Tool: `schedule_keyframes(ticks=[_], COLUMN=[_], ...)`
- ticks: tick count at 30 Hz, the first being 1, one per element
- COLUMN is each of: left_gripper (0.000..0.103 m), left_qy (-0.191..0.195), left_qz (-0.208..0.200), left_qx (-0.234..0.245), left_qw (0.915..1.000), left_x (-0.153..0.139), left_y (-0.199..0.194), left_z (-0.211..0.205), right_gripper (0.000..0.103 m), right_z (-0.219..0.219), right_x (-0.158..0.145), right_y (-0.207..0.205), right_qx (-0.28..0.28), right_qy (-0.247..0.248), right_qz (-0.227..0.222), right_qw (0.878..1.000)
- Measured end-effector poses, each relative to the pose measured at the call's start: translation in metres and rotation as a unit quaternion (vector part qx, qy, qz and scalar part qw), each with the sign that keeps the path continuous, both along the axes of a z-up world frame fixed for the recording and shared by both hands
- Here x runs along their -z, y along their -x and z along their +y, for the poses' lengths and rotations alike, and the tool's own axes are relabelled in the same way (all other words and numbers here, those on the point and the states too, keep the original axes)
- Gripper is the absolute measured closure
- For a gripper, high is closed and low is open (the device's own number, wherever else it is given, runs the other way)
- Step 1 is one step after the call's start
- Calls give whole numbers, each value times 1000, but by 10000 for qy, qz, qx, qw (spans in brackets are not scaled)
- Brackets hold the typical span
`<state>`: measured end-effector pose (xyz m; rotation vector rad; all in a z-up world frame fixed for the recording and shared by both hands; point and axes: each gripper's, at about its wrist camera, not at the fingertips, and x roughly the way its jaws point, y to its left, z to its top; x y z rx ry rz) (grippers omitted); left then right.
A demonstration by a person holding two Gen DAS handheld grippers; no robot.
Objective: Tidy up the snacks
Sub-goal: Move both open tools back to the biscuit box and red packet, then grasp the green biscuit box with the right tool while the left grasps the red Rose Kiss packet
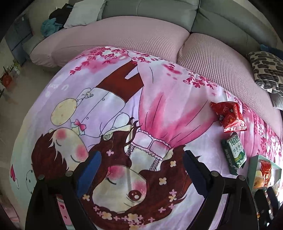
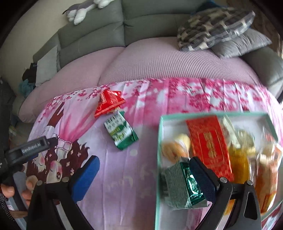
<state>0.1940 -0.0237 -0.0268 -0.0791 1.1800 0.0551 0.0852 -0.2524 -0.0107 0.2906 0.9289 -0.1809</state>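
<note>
A red snack packet (image 1: 228, 115) and a green-and-white biscuit packet (image 1: 234, 153) lie on the pink cartoon blanket (image 1: 123, 113), far right of my open, empty left gripper (image 1: 141, 169). Both packets also show in the right wrist view, red (image 2: 109, 104) and green-and-white (image 2: 122, 132). A teal-rimmed box (image 2: 159, 141) holds a red packet (image 2: 208, 145), round cakes, yellow and orange snacks, and a green foil packet (image 2: 184, 187) at its near left corner. My right gripper (image 2: 143, 177) is open over the box's left edge, its right finger beside the green foil packet.
The blanket covers a low surface in front of a pink-covered grey sofa (image 1: 141, 33). Patterned cushions (image 2: 215, 26) and a plush toy (image 2: 83, 10) lie on the sofa. The box corner (image 1: 261, 169) shows at the left view's right edge. The left gripper (image 2: 26, 150) shows in the right view.
</note>
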Motion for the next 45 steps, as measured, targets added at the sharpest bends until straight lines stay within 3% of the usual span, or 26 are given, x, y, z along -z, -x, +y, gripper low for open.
schedule_keyframes(ticks=[9, 22, 26, 32, 40, 45], left_gripper=[10, 10, 10, 10, 10, 10], left_qy=[62, 181, 191, 325, 337, 469], left_qz=[-14, 143, 177, 235, 262, 169], left_qx=[59, 60, 65, 75, 187, 221], left_qw=[10000, 9997, 9996, 9992, 9989, 9985], left_x=[6, 23, 27, 29, 29, 19], left_y=[-13, -22, -23, -24, -24, -28], left_z=[1, 2, 3, 2, -8, -12], right_gripper=[17, 34, 45, 57, 60, 60], right_z=[13, 34, 34, 25, 7, -7], right_x=[-8, 35, 46, 54, 50, 31], right_y=[-43, -91, -103, -108, -111, -104], right_qx=[-378, -843, -846, -572, -102, 171], right_qy=[392, 520, 512, 345, 130, 65], right_qz=[58, 712, 823, 809, 671, 399], right_qw=[9985, 9925, 9917, 9945, 9976, 9990])
